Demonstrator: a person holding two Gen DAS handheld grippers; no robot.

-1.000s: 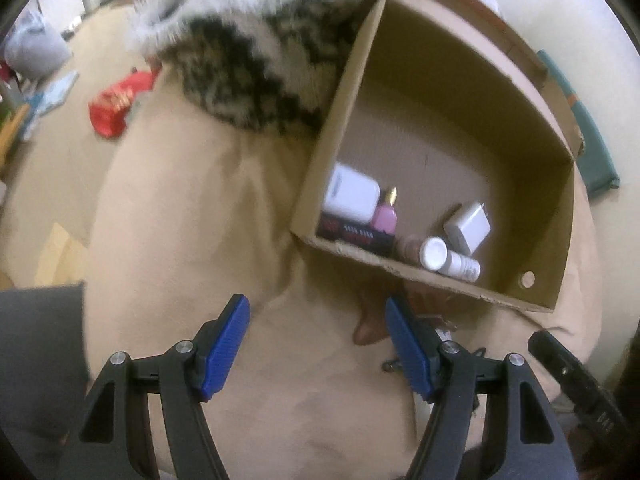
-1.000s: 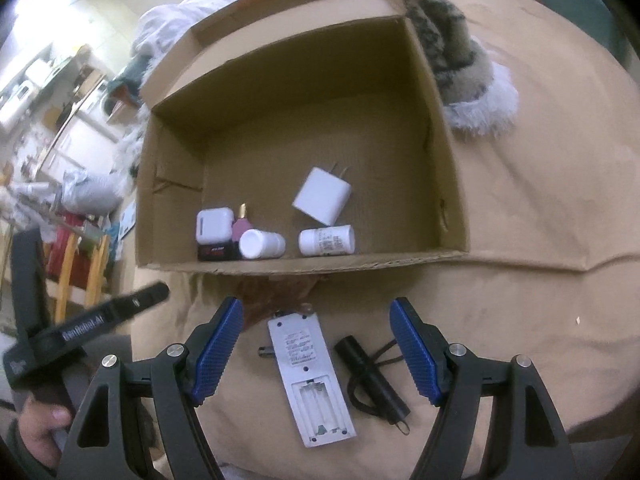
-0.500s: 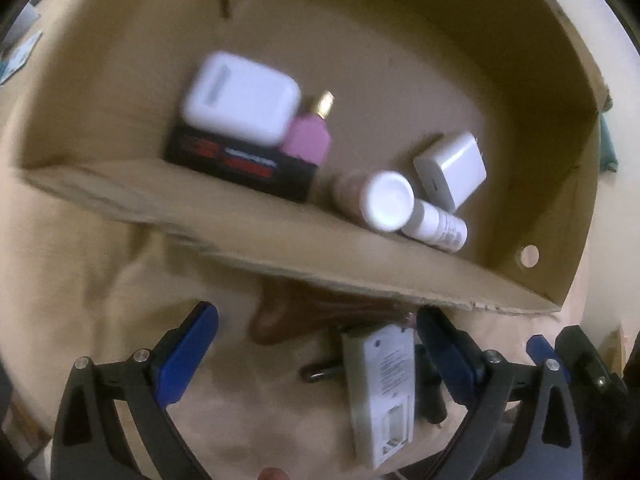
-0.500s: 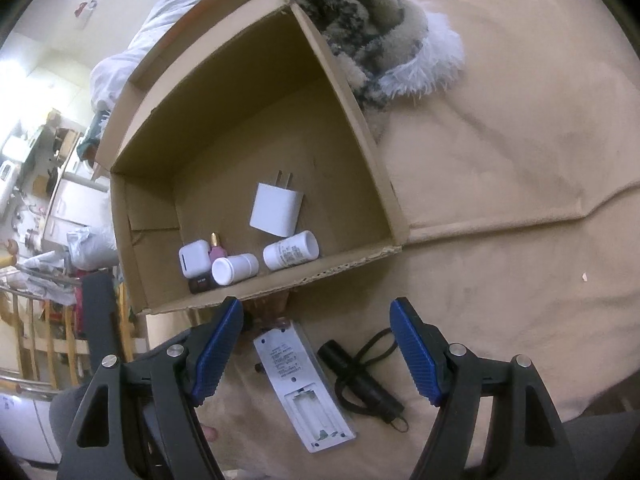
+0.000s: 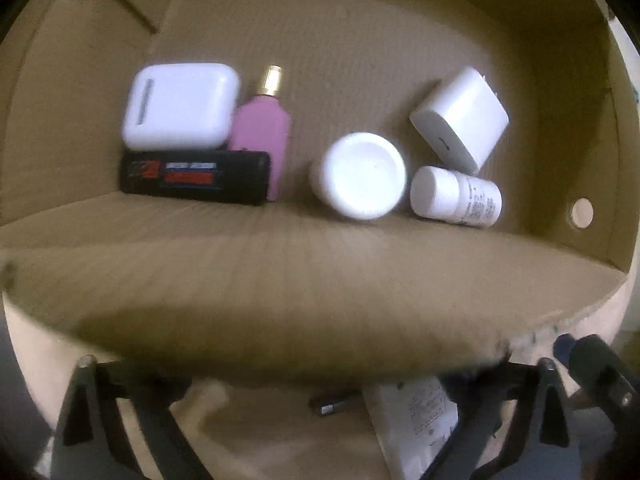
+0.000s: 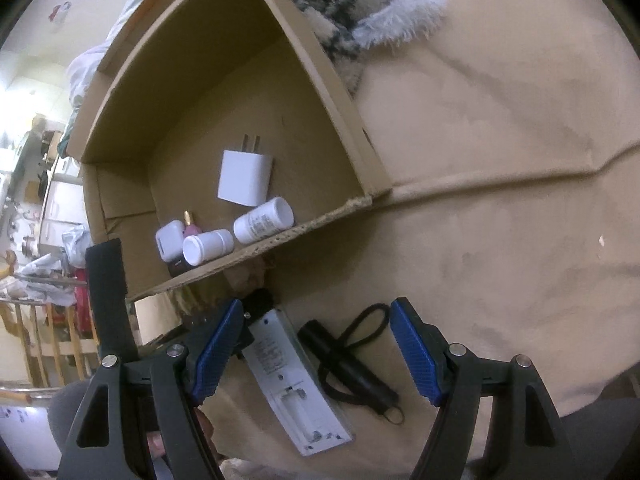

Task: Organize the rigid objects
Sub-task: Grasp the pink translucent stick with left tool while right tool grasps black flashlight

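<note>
An open cardboard box (image 5: 280, 280) holds a white earbud case (image 5: 180, 106), a pink bottle (image 5: 262, 132), a black packet (image 5: 196, 176), a white-lidded jar (image 5: 362, 174), a small white bottle (image 5: 456, 196) and a white charger (image 5: 460, 114). In front of the box, on the beige cloth, lie a white remote (image 6: 296, 376) with its battery bay bare and a black flashlight (image 6: 352, 364) with a strap. My right gripper (image 6: 316, 308) hangs open just above these two. My left gripper (image 5: 316, 380) is spread wide and closing; the box wall hides its fingertips, and the remote's top end lies between its arms.
A fur-trimmed patterned garment (image 6: 360, 12) lies against the box's far side. The beige cloth (image 6: 500, 160) stretches away to the right. A small dark cylinder (image 5: 332, 404) rests beside the remote. Wooden rails (image 6: 40, 340) and room clutter stand off to the left.
The left wrist view swung from the cloth beside the box to over its near wall, sank, and its jaws spread wider. The right gripper rolled and sank closer to the remote, still open.
</note>
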